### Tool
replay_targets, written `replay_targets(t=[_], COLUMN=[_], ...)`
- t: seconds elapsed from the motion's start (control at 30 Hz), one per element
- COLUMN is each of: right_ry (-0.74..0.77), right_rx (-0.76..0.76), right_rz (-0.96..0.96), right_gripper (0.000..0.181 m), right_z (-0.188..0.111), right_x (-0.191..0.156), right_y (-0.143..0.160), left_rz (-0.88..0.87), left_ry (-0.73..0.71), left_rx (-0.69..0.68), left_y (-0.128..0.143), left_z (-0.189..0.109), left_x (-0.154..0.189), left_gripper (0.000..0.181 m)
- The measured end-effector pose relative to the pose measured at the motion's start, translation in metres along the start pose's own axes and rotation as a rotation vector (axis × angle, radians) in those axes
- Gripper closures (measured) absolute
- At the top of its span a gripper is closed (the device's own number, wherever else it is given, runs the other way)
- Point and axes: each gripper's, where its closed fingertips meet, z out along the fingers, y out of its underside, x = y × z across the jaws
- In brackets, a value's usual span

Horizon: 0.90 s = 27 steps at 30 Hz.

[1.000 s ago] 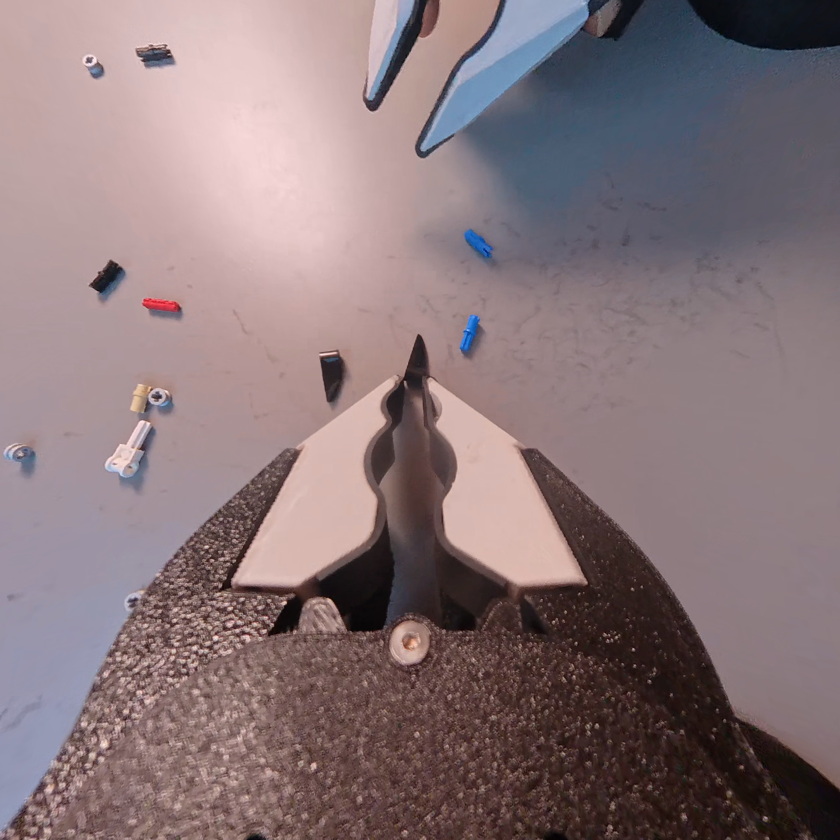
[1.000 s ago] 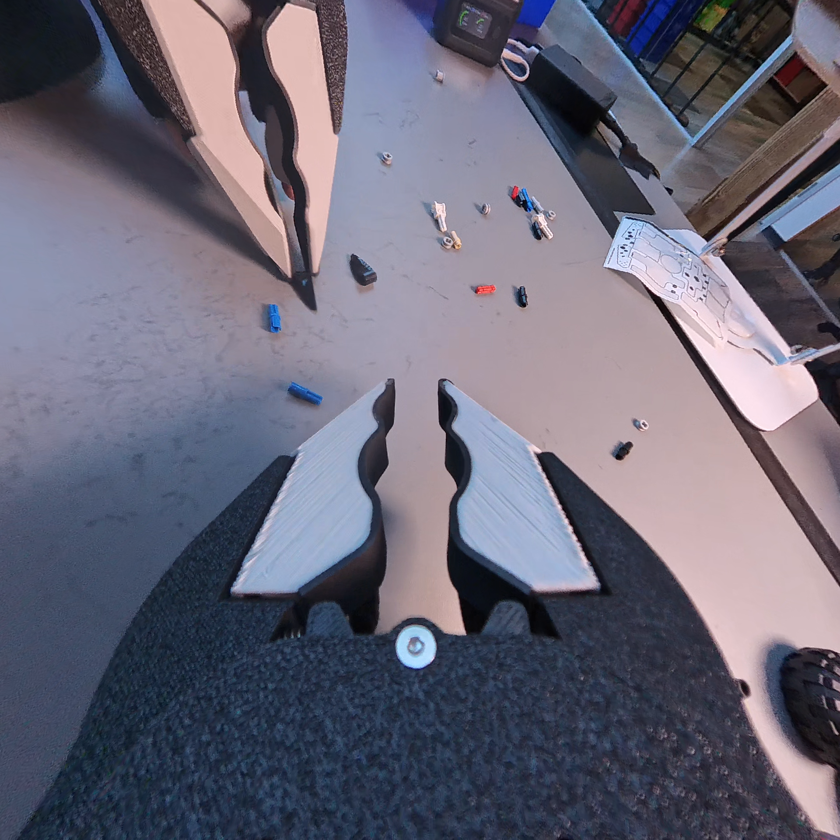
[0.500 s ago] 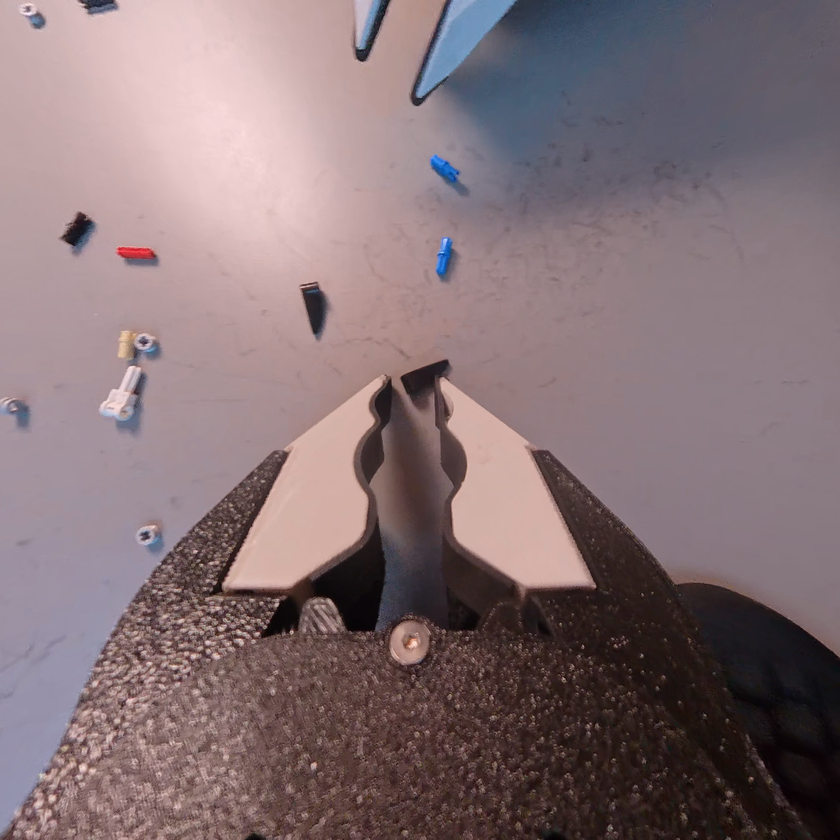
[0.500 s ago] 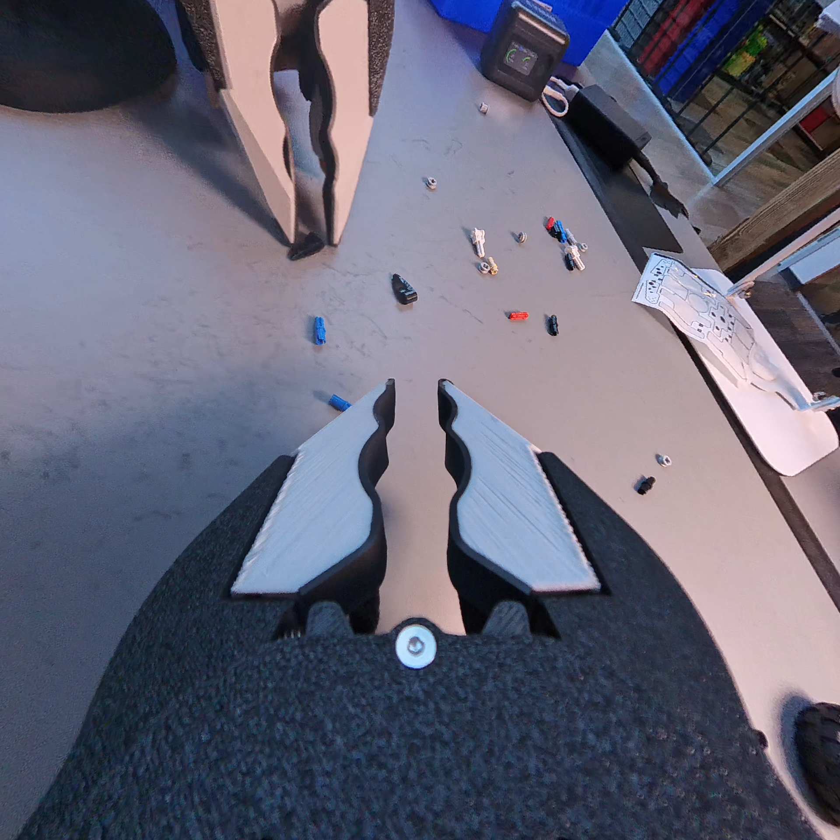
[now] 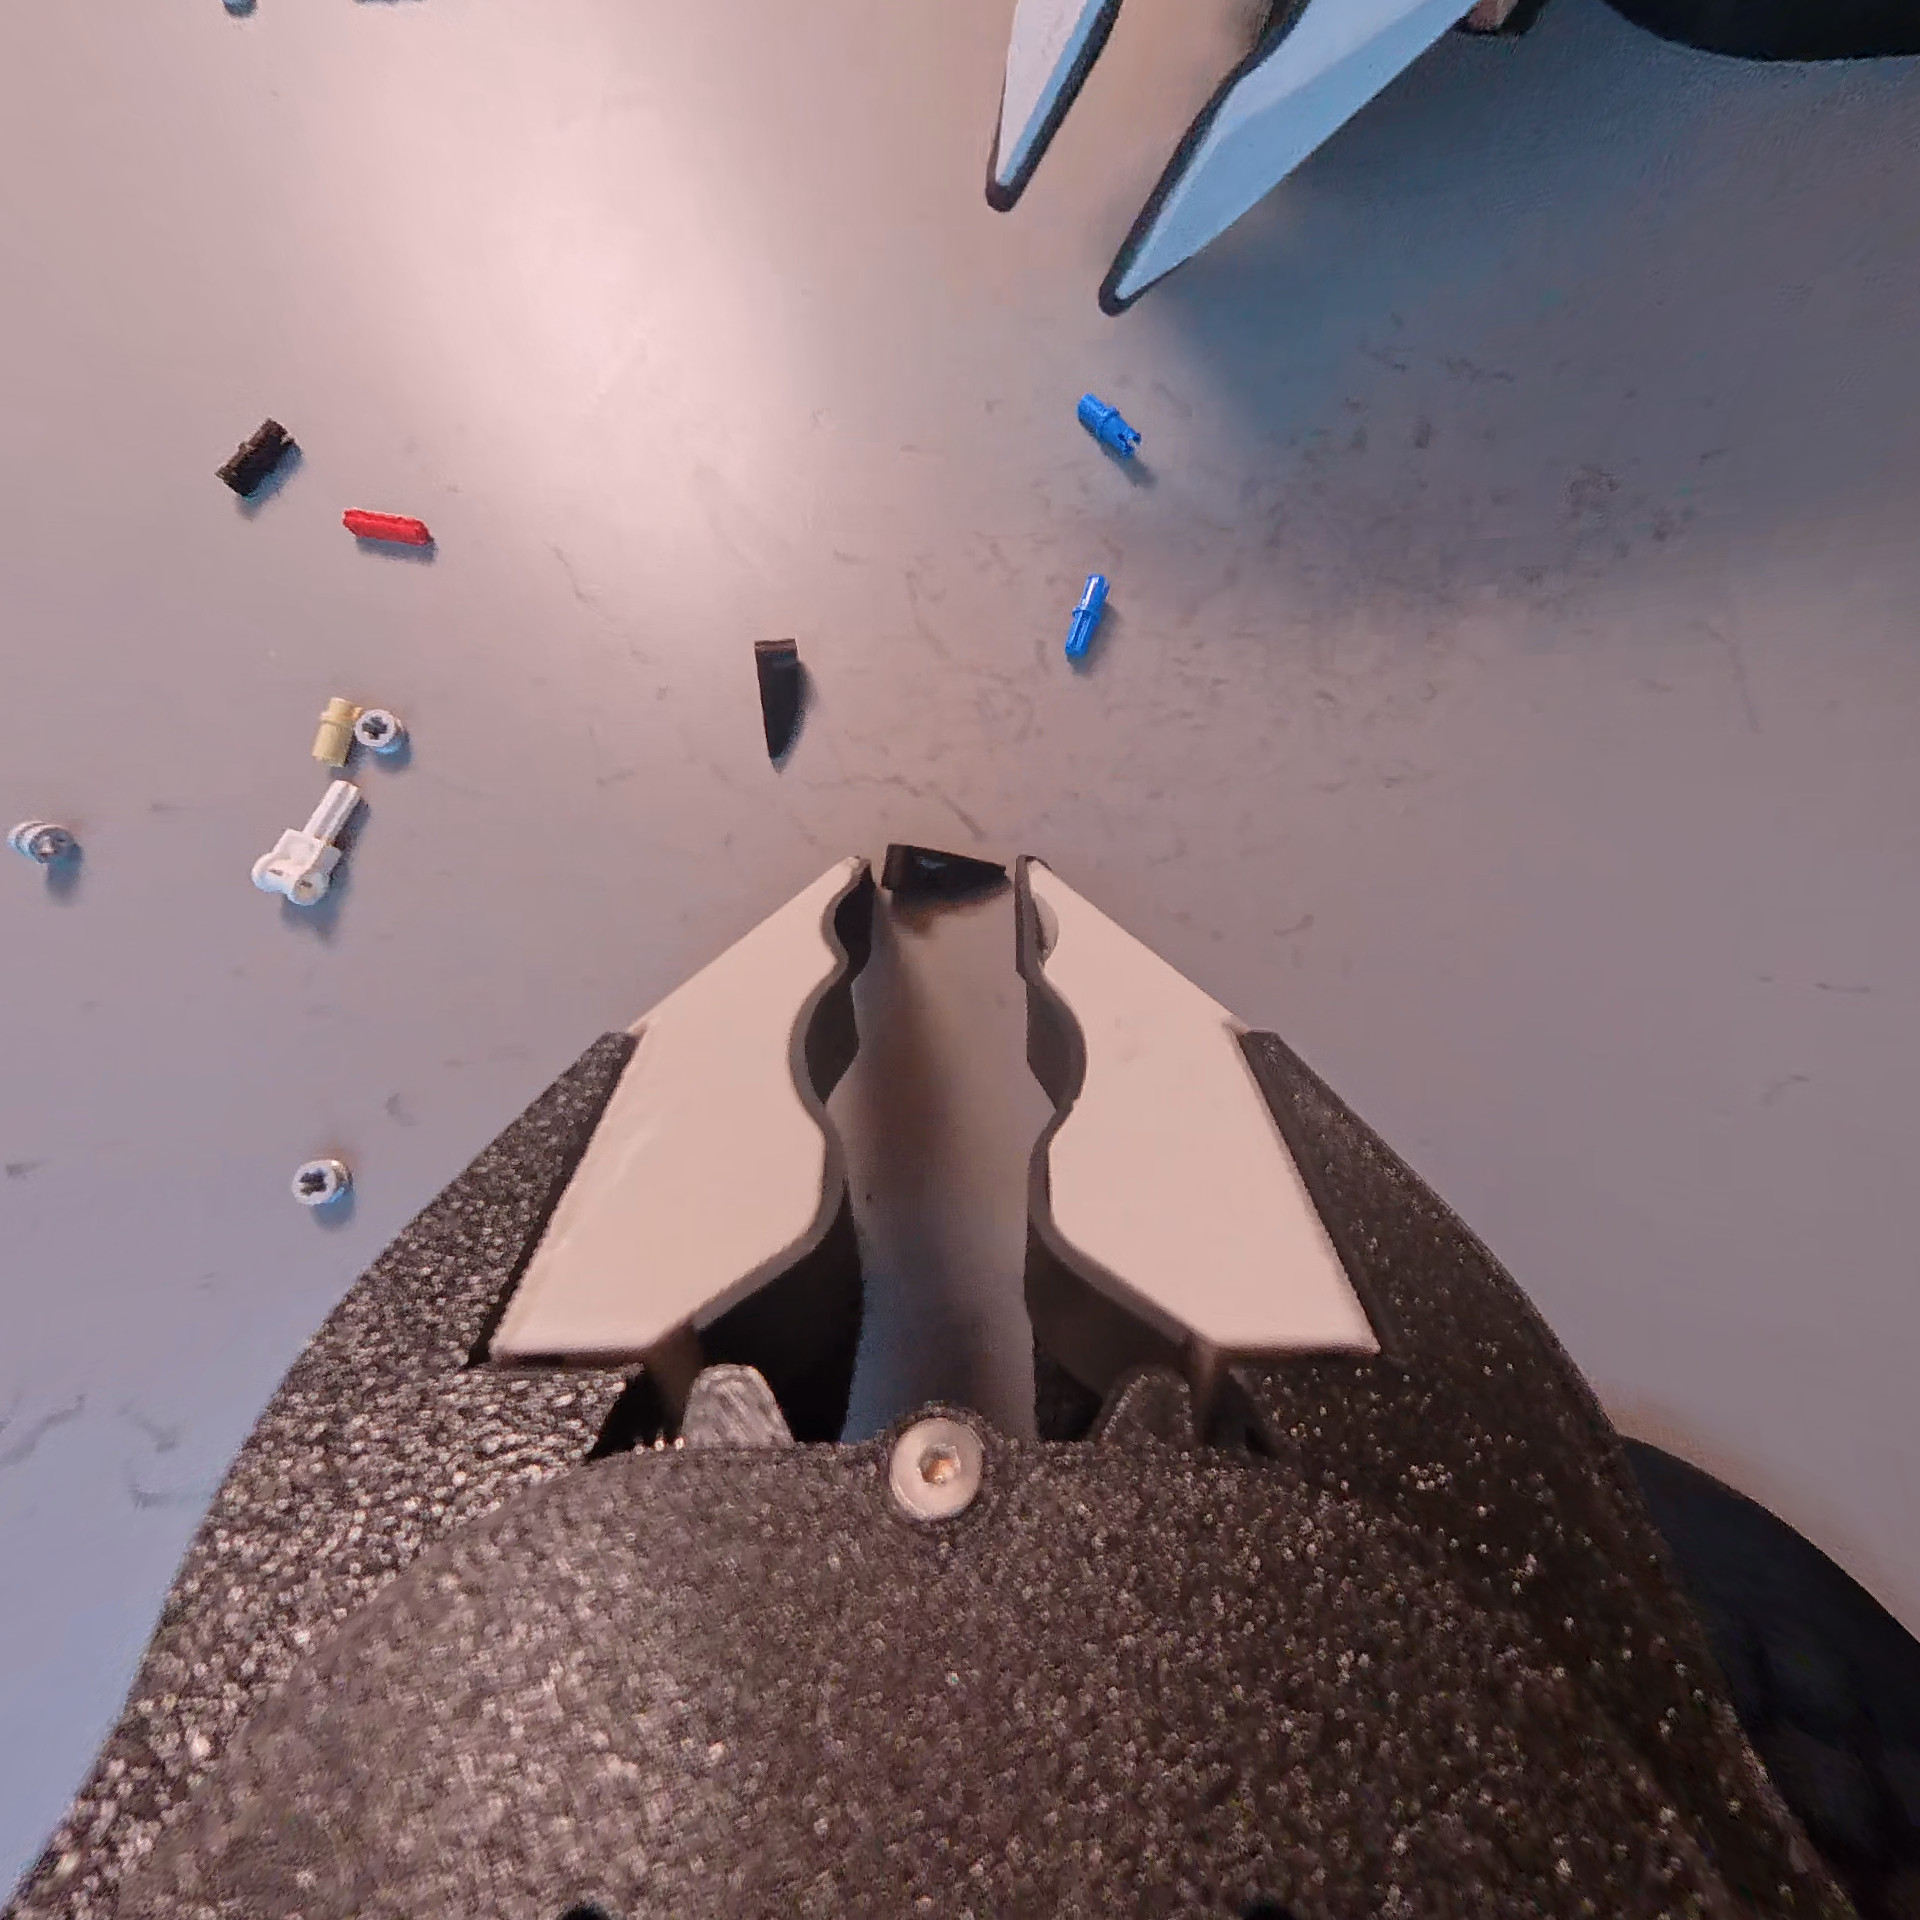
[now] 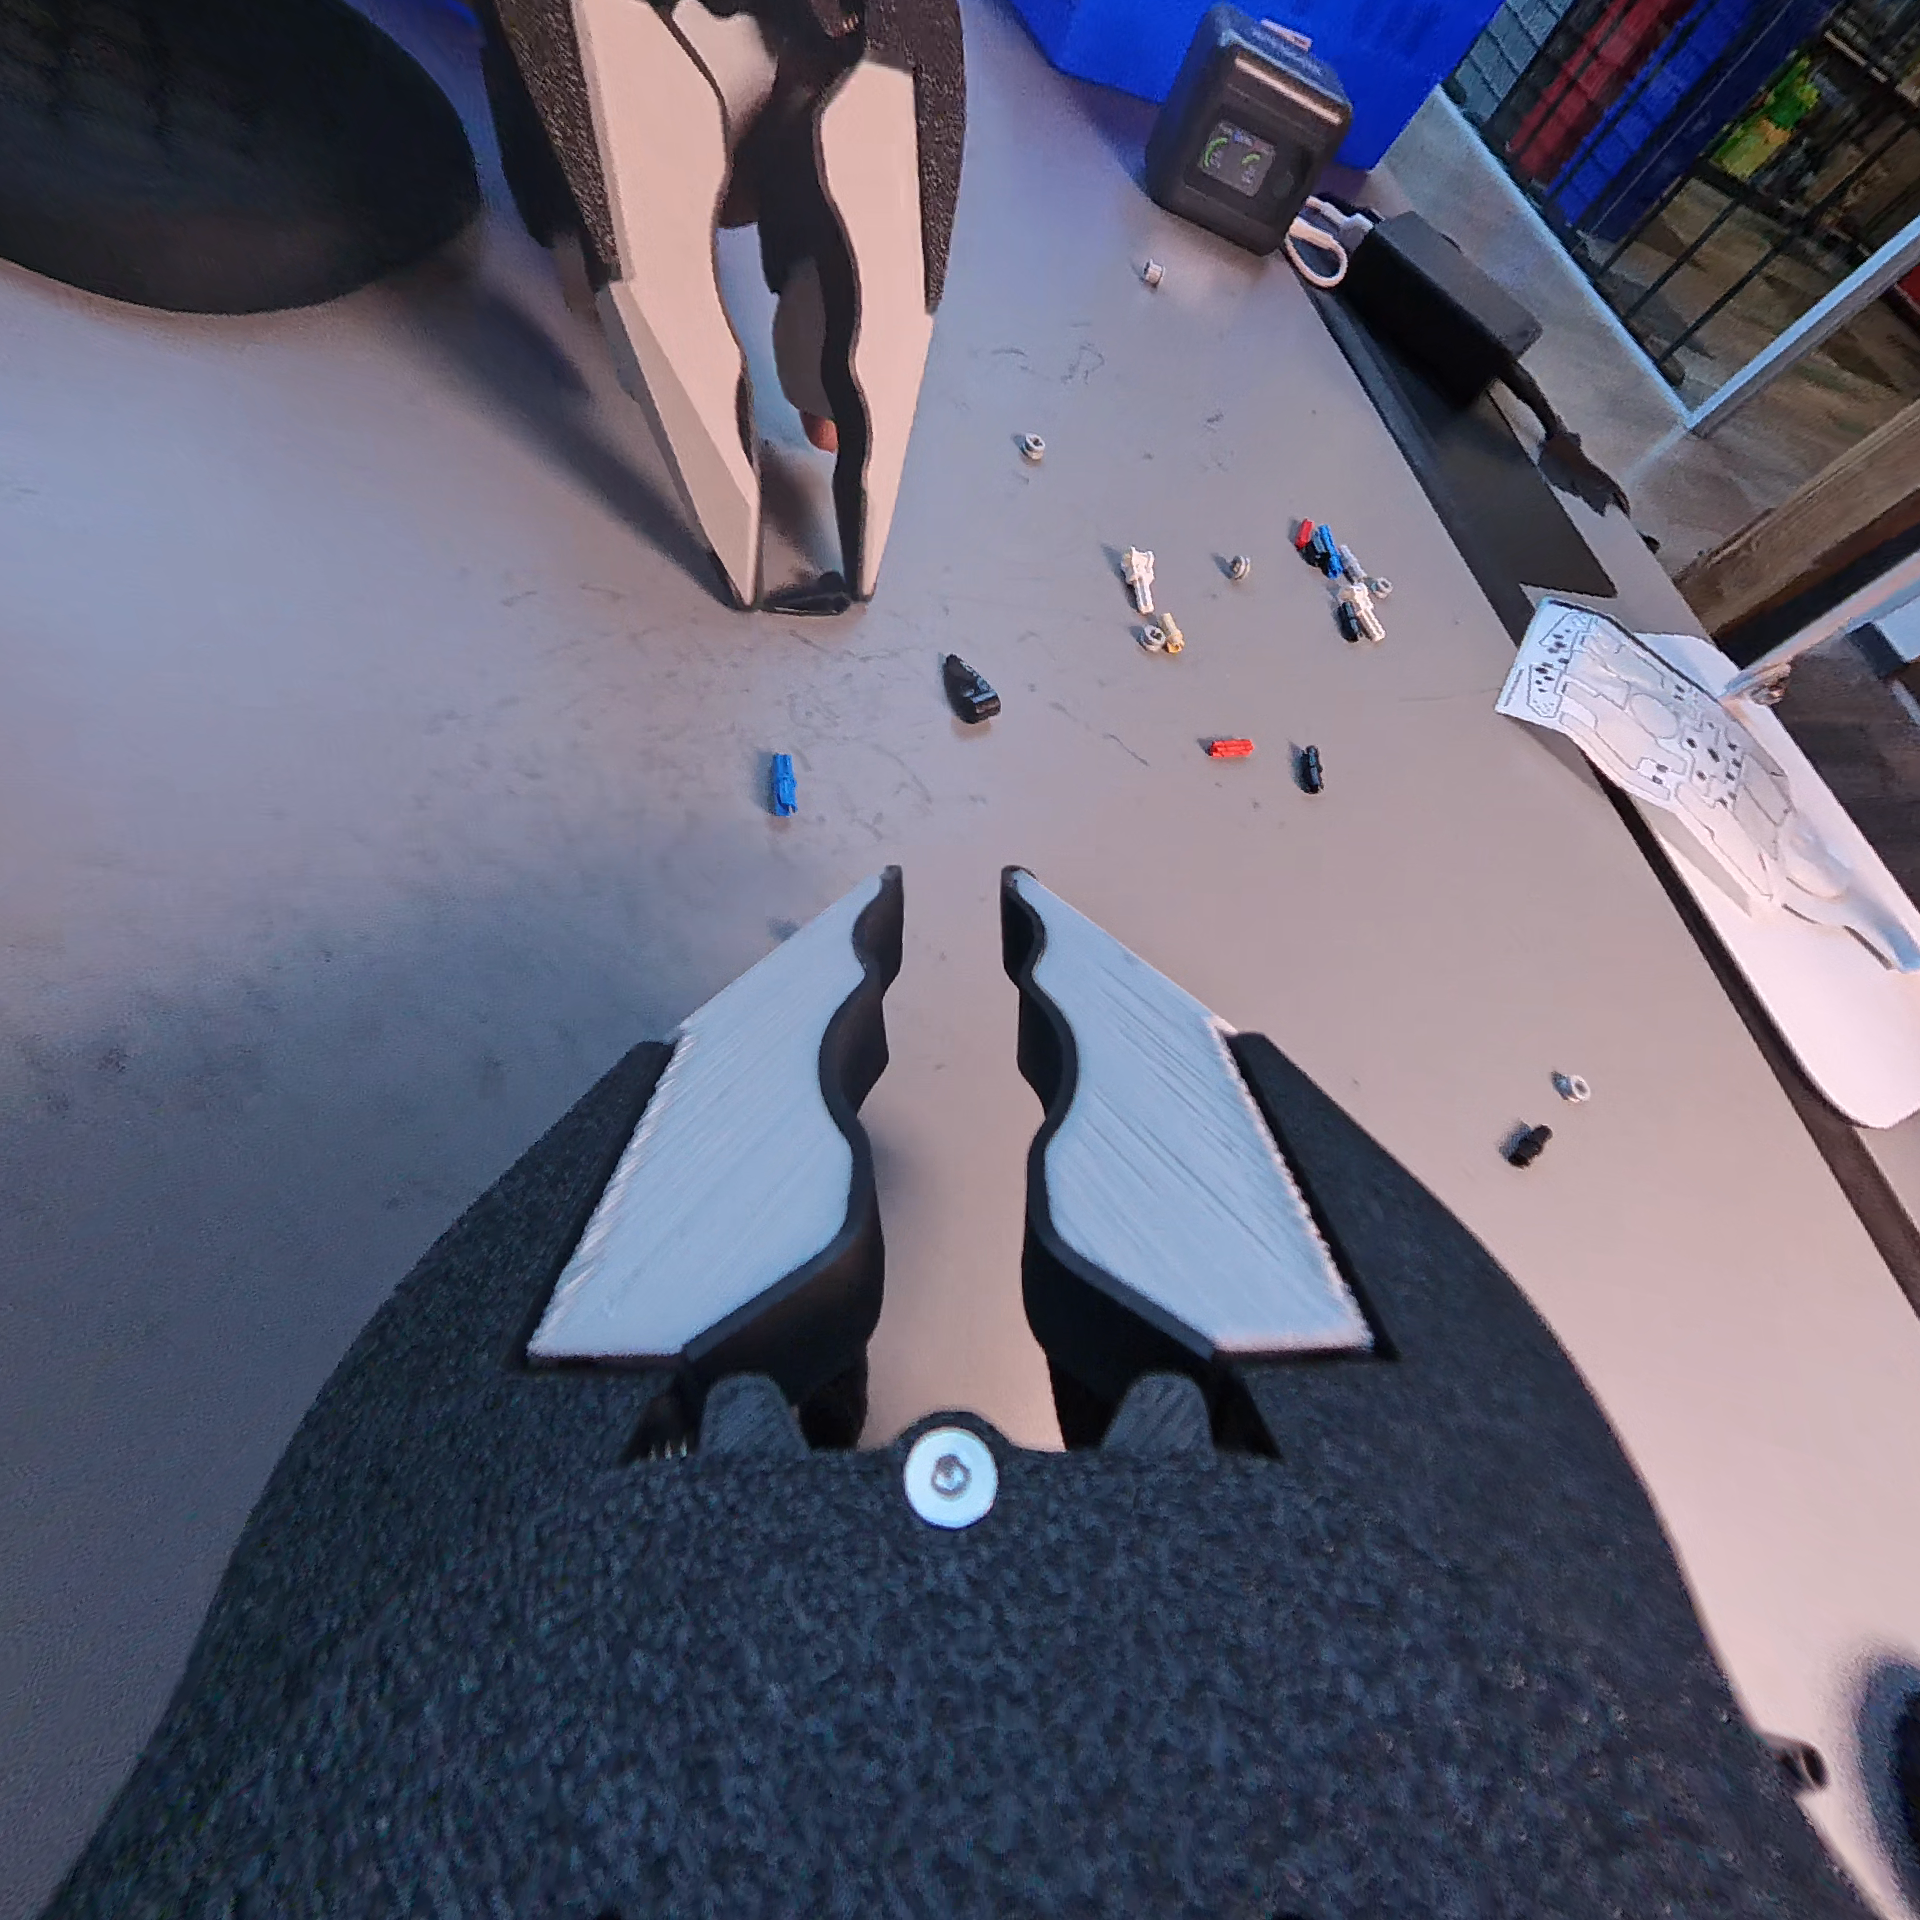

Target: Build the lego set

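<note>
My left gripper (image 5: 941, 864) is open, its tips down at the grey table (image 5: 1455, 935). A small black wedge piece (image 5: 940, 871) lies flat between its fingertips and nearly fills the gap; it also shows in the right wrist view (image 6: 805, 600). A second black wedge (image 5: 779, 691) lies just ahead, to the left. Two blue pins (image 5: 1108, 426) (image 5: 1086, 616) lie ahead to the right. My right gripper (image 6: 951, 873) is open and empty, facing the left gripper (image 6: 805, 592) across the table. It also shows at the top of the left wrist view (image 5: 1060, 249).
A red axle (image 5: 387, 525), a black pin (image 5: 257, 455), a white connector (image 5: 307, 857), a tan piece (image 5: 335, 730) and grey bushes lie scattered at left. An instruction sheet (image 6: 1662, 748), a black device (image 6: 1247, 125) and the table edge are at right. A black tyre (image 6: 1891, 1745) sits at the lower right. About 11 cm separates my left fingertips from my right. The white connector (image 5: 307, 857) lies some 10 cm from my left tips, 15 cm from my right tips. My right wrist view (image 6: 1139, 574) looks at it from another angle.
My left gripper has opened. The black wedge, pinched upright in its tips a second ago, now lies flat between them. My right gripper stays open and has shifted slightly.
</note>
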Motion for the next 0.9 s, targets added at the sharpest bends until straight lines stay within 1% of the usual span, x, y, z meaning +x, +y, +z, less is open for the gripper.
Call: replay_targets(t=[0.03,0.2,0.33,0.4,0.5,0.6,0.67,0.73,0.83,0.9], right_ry=[-0.010,-0.071,-0.076,-0.079,-0.094,-0.157,-0.204,-0.235,-0.269,-0.293], right_rx=[0.004,0.013,0.006,0.008,0.017,-0.021,-0.082,-0.156,-0.224,-0.257], right_rz=[0.003,0.023,0.010,0.016,0.033,0.058,0.106,0.133,0.139,0.144], right_gripper=[0.163,0.163,0.163,0.163,0.163,0.167,0.169,0.169,0.170,0.171], right_z=[0.001,0.005,0.006,0.005,0.004,0.009,0.015,0.021,0.030,0.034], right_x=[-0.003,-0.020,-0.023,-0.023,-0.025,-0.034,-0.038,-0.037,-0.036,-0.037], right_y=[-0.002,-0.011,-0.011,-0.011,-0.013,-0.011,-0.008,-0.003,0.003,0.005], left_rz=[0.003,0.002,0.005,0.016,0.020,0.018,0.013,0.015,0.034,0.041], left_ry=[0.003,0.032,0.087,0.129,0.210,0.257,0.248,0.216,0.171,0.167], left_rx=[0.008,0.021,0.051,0.102,0.228,0.303,0.293,0.248,0.170,0.156], left_y=[-0.001,-0.002,-0.006,-0.015,-0.037,-0.049,-0.047,-0.040,-0.029,-0.028], left_z=[0.001,0.002,0.003,0.001,-0.010,-0.019,-0.019,-0.013,-0.004,-0.002], left_x=[0.001,0.004,0.013,0.021,0.035,0.042,0.040,0.036,0.032,0.033], left_gripper=[0.158,0.159,0.159,0.159,0.159,0.159,0.159,0.159,0.159,0.159])
